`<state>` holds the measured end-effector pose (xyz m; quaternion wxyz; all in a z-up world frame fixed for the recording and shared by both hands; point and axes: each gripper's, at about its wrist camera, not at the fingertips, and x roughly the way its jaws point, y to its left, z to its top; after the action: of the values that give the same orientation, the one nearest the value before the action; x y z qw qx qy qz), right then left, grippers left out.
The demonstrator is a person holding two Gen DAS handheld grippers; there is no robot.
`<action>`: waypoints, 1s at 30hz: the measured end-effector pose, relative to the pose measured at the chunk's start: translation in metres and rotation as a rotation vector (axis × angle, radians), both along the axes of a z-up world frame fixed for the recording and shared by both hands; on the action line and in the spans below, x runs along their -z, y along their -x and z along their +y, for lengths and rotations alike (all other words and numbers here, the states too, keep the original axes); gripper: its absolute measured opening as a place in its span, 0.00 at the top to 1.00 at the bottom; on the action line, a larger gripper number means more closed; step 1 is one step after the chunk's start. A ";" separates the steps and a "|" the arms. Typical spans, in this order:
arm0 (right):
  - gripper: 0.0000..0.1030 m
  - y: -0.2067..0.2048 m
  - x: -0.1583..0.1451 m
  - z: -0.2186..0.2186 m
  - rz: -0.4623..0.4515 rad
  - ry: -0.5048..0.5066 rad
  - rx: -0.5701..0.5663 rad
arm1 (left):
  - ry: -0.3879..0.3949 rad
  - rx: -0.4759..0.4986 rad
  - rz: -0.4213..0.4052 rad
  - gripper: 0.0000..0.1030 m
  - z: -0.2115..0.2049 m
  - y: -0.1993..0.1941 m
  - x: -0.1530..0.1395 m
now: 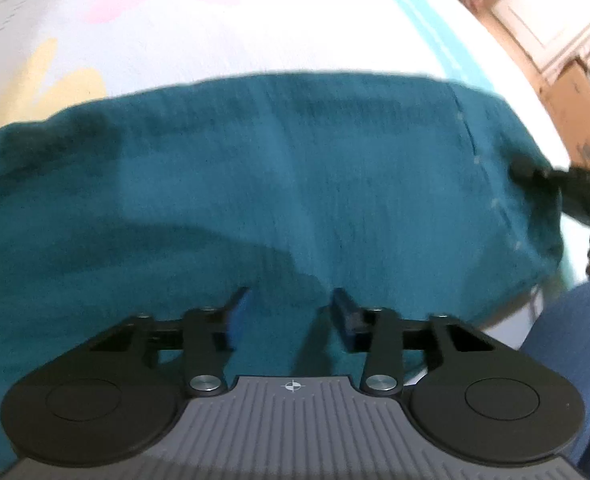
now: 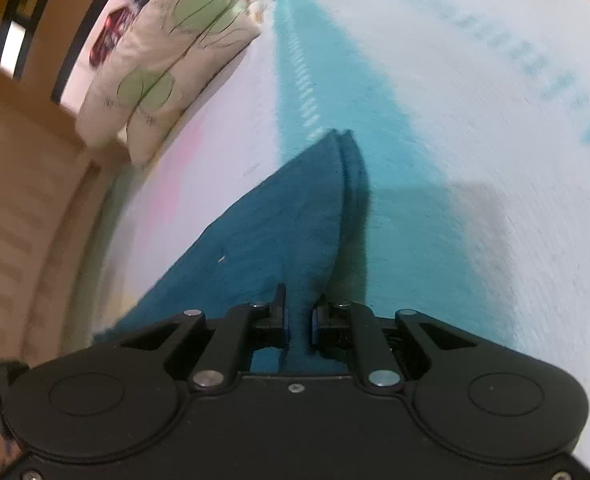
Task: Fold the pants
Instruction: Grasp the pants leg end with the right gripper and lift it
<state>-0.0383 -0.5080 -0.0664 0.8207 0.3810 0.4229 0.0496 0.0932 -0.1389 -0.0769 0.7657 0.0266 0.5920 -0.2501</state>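
The teal pants [image 1: 279,168] lie spread across a bed with a white, pink, yellow and turquoise cover [image 1: 223,32]. My left gripper [image 1: 291,308] hovers just over the cloth near its front edge, jaws open, nothing between them. My right gripper [image 2: 299,320] is shut on a pinched fold of the pants [image 2: 287,232], which stretch away from it to a pointed end on the turquoise stripe [image 2: 395,184]. The right gripper also shows in the left wrist view [image 1: 535,176], at the far right edge of the pants.
Pillows with green leaf prints [image 2: 167,64] lie at the bed's far left against a wooden headboard [image 2: 27,200]. Cardboard boxes [image 1: 575,120] and a white cabinet [image 1: 543,8] stand beyond the bed. The person's blue-clad leg [image 1: 575,352] is at the right.
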 end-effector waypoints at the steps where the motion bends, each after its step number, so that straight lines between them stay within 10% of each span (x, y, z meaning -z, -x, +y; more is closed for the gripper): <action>1: 0.82 -0.003 -0.006 0.003 0.002 0.015 -0.016 | 0.006 -0.006 -0.004 0.65 -0.001 -0.004 -0.002; 13: 0.82 -0.034 -0.085 0.031 -0.066 0.044 -0.114 | -0.038 -0.061 -0.048 0.66 -0.053 -0.078 0.012; 30: 0.81 -0.070 -0.143 0.124 -0.080 0.073 -0.212 | -0.001 0.107 0.112 0.66 0.001 0.032 0.009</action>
<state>0.0316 -0.3841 0.0765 0.8403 0.3020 0.4293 0.1357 0.0608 -0.1381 -0.0859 0.7168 0.0443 0.6318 -0.2915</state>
